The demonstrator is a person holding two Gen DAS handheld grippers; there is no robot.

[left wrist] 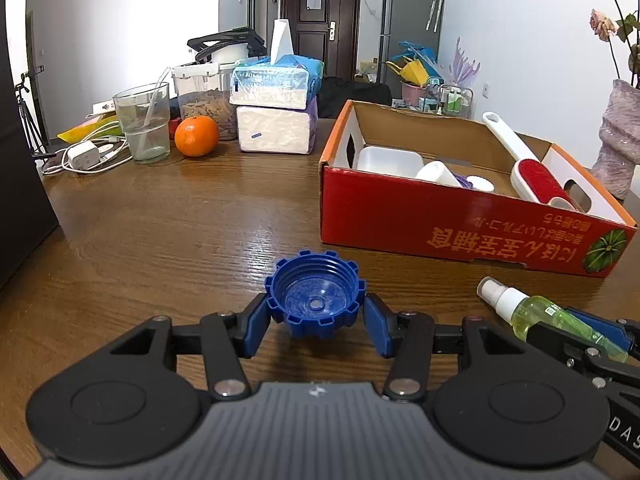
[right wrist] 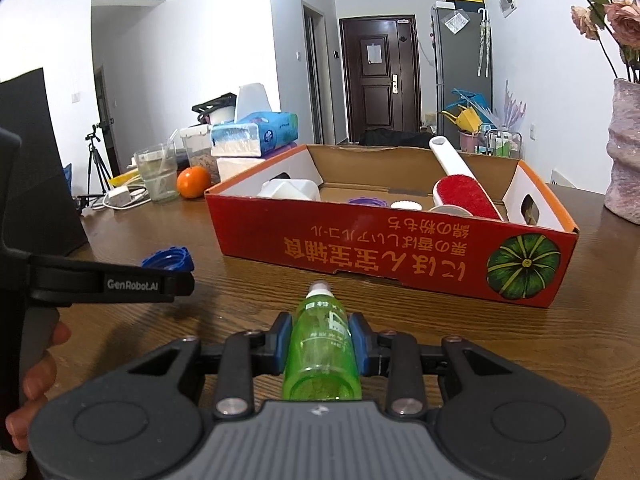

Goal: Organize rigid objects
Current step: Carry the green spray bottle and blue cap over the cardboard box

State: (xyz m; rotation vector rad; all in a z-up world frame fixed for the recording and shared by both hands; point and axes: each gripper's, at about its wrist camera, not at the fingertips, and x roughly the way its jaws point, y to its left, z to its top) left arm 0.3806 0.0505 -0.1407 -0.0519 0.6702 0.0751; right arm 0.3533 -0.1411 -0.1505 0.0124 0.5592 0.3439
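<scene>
Left gripper (left wrist: 316, 316) pinches blue cap (left wrist: 315, 299); right gripper (right wrist: 320, 344) clamps green spray bottle (right wrist: 322, 354). Both should clear the red box (right wrist: 384, 256) wall, then release low inside.

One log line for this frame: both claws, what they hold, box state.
left claw: shut on blue cap | right claw: shut on green spray bottle | red box: open, lint brush inside | phase: pre-place

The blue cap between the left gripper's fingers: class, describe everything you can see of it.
The blue cap looks like hard plastic, round, with a notched, gear-like rim and ridged threads inside. It lies open side up on the wooden table, with a small disc at its centre. The left gripper brackets it, blue fingers at both sides.
</scene>
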